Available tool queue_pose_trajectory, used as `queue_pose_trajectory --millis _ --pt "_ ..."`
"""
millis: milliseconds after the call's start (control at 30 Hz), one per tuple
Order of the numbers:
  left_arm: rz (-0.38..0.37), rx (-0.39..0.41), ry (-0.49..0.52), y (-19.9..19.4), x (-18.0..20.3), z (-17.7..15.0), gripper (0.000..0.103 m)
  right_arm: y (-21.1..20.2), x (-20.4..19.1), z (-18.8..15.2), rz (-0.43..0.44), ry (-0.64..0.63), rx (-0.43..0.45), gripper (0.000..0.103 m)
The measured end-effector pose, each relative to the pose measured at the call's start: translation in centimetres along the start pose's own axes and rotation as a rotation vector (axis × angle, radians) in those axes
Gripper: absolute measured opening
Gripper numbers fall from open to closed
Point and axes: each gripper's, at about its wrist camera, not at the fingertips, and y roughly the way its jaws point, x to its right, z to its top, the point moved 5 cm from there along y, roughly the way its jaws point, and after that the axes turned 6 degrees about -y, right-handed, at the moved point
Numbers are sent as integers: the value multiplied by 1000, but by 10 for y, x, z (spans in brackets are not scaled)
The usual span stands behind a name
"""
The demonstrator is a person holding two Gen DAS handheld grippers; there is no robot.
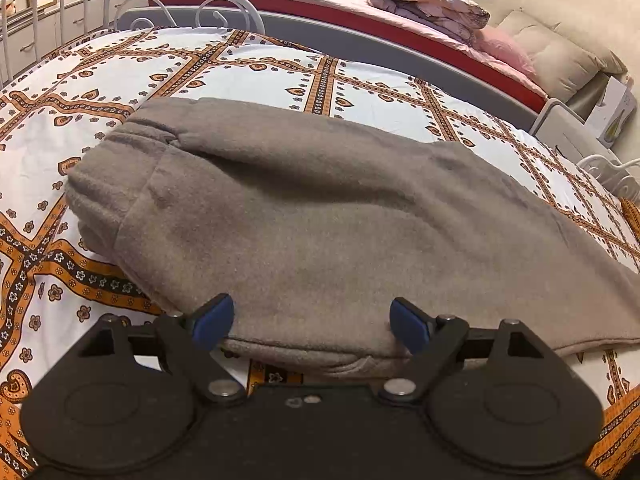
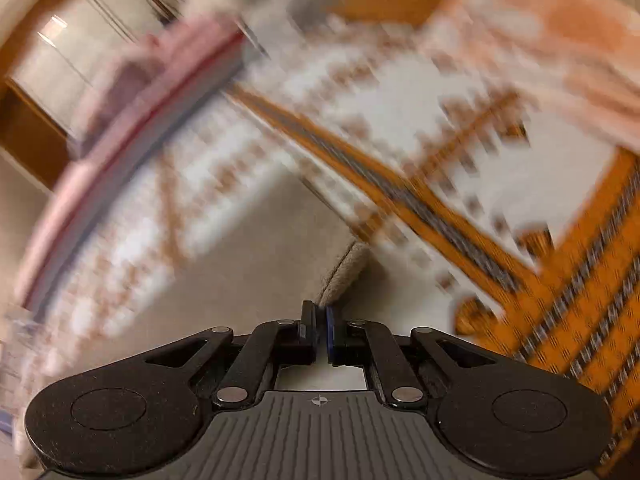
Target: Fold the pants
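Note:
Grey-brown fleece pants lie folded lengthwise on the patterned bedspread, waistband at the left, legs running off to the right. My left gripper is open, its blue fingertips resting at the near edge of the pants, holding nothing. In the right wrist view, which is heavily motion-blurred, my right gripper is shut on a ribbed hem of the pants, with the pale fabric hanging below it over the bedspread.
A white metal bed frame stands behind the bedspread. Beyond it is a second bed with a pink sheet, a folded quilt and a beige pillow. A white box stands at the right.

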Motion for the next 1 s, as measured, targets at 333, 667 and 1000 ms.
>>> queue_pose_trajectory --millis 333,667,1000 --pt "105 268 -97 -41 -23 39 67 -52 -90 1 147 -329 214 6" --pt "163 233 -100 0 -70 107 58 49 -341 -55 508 -834 54 6" --pt "98 194 -149 43 -106 121 64 163 -476 -104 578 -970 -72 27"
